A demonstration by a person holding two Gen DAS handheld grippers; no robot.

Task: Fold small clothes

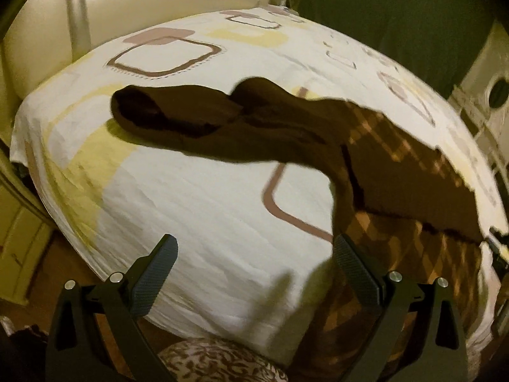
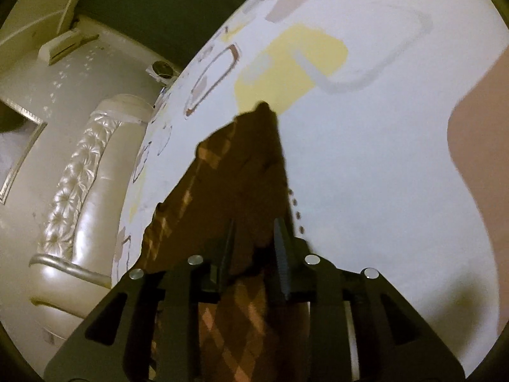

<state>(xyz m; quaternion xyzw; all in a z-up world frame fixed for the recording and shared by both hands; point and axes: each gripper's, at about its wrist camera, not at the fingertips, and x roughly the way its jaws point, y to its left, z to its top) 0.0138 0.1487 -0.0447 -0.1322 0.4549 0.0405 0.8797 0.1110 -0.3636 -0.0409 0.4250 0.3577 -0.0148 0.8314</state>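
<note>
A small dark brown garment (image 1: 241, 127) with an orange checked part lies stretched across the white patterned bed sheet (image 1: 197, 197). One sleeve end points left, the checked part runs to the right and hangs off the near edge. My left gripper (image 1: 254, 254) is open and empty above the sheet, its right finger beside the hanging checked cloth. My right gripper (image 2: 254, 238) is shut on the brown checked garment (image 2: 235, 172), which stretches away from its jaws and also hangs down between them.
A cream padded headboard (image 1: 133, 3) stands behind the bed; it also shows in the right wrist view (image 2: 73, 172). A dark green wall (image 1: 397, 16) is at the back right. A leaf-patterned cushion (image 1: 219, 363) lies below the near bed edge.
</note>
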